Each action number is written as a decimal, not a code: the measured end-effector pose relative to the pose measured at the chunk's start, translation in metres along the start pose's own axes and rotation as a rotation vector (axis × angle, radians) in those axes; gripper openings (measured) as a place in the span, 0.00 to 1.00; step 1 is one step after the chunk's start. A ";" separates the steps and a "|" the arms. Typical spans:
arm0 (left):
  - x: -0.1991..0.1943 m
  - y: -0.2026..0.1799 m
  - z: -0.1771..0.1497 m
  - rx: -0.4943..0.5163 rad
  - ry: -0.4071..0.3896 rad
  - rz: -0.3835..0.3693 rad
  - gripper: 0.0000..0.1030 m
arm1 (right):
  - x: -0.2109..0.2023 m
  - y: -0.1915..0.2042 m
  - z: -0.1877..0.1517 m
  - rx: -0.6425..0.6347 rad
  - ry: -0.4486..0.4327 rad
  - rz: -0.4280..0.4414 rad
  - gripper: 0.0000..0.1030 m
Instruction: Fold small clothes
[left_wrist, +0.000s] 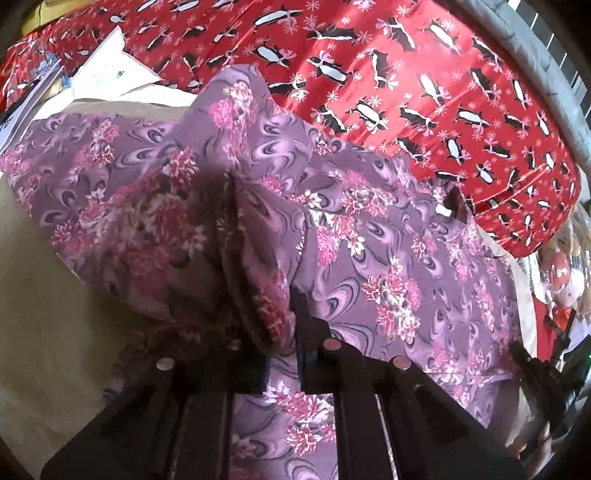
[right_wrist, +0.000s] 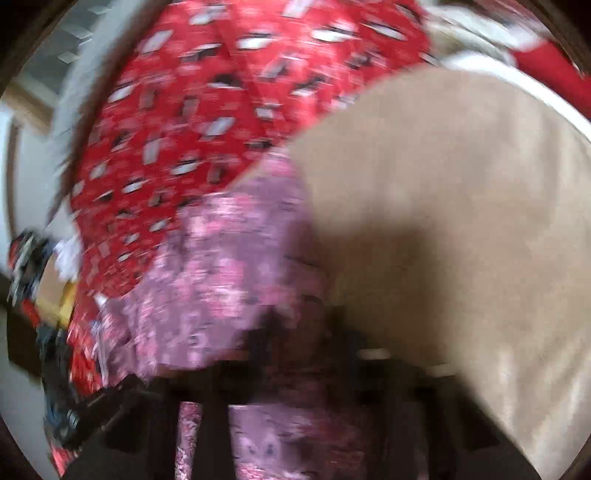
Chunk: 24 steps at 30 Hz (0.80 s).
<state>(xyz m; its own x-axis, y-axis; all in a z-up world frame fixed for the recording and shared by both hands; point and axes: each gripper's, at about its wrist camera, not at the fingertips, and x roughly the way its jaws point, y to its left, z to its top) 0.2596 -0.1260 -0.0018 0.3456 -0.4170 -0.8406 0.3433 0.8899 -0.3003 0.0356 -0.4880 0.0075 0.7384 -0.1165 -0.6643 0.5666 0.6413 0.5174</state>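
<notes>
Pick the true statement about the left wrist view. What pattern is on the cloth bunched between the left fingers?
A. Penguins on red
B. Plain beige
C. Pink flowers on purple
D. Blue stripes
C: the purple floral cloth is bunched between the left fingers; the red penguin fabric lies behind it, apart from the grip.

One purple garment with pink flower print (left_wrist: 369, 236) is lying in view, crumpled, and it is showing in both wrist views. One red satin cloth printed with black-and-white penguins (left_wrist: 424, 74) is spreading behind it. One plain beige sheet (right_wrist: 443, 192) is lying under both. Two black two-finger grippers are showing: the left gripper (left_wrist: 280, 325) and the right gripper (right_wrist: 295, 332). A few white papers (left_wrist: 107, 70) are sitting at the far left; their exact number is unclear.
</notes>
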 end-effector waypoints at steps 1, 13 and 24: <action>-0.005 0.006 0.004 -0.024 0.001 -0.021 0.11 | -0.009 0.000 0.000 -0.001 -0.052 -0.005 0.06; 0.010 0.025 0.002 -0.079 0.043 0.045 0.21 | -0.034 0.045 -0.024 -0.147 -0.186 -0.147 0.12; -0.080 0.105 0.014 -0.220 -0.093 -0.059 0.49 | 0.074 0.179 -0.097 -0.306 0.150 0.177 0.14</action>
<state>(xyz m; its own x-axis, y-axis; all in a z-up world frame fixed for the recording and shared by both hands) 0.2799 -0.0020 0.0397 0.4126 -0.4759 -0.7767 0.1704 0.8779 -0.4475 0.1564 -0.3080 -0.0017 0.7403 0.1146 -0.6624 0.2826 0.8410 0.4614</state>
